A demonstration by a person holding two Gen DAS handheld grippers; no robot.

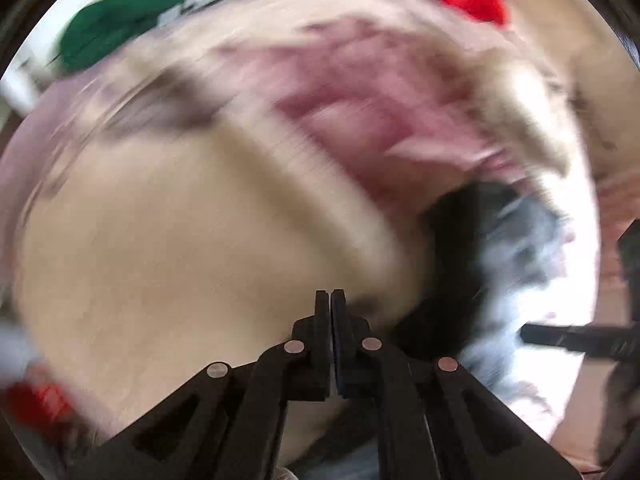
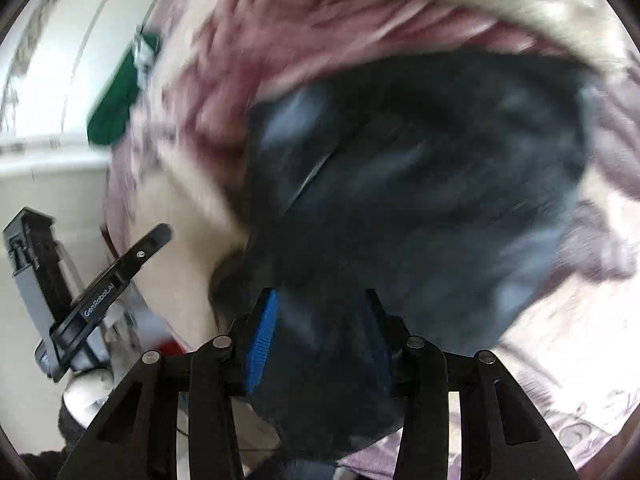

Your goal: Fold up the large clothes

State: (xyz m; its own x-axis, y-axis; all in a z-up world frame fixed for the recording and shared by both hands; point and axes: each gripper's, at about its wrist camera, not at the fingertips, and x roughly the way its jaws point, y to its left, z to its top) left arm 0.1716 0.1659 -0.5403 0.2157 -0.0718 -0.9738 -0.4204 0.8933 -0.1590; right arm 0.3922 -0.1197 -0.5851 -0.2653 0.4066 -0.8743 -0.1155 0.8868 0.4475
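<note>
Between the right gripper (image 2: pixel 320 344) jaws, at six o'clock, dark garment (image 2: pixel 420 184) sits clamped — unfolded, bunched on the bed (image 2: pixel 560 344). Left gripper (image 1: pixel 330 320) is closed, empty — folding barely begun.

Left gripper (image 1: pixel 331 300): black plastic, two flat fingers, thin dark blue pad on inner face. Behind fingers, black link arms spread like fan, each with long slot hole. Four round silver pins on link arms, just behind fingers.

Right gripper (image 2: pixel 320 320): same black link arms, same slot holes, four silver pins. Bright blue ridged pads (image 2: pixel 262 344) on inner faces of fingers.

From right wrist camera, left gripper shows black finger with one small screw, white "GenRobot.AI" lettering, grey body behind.
</note>
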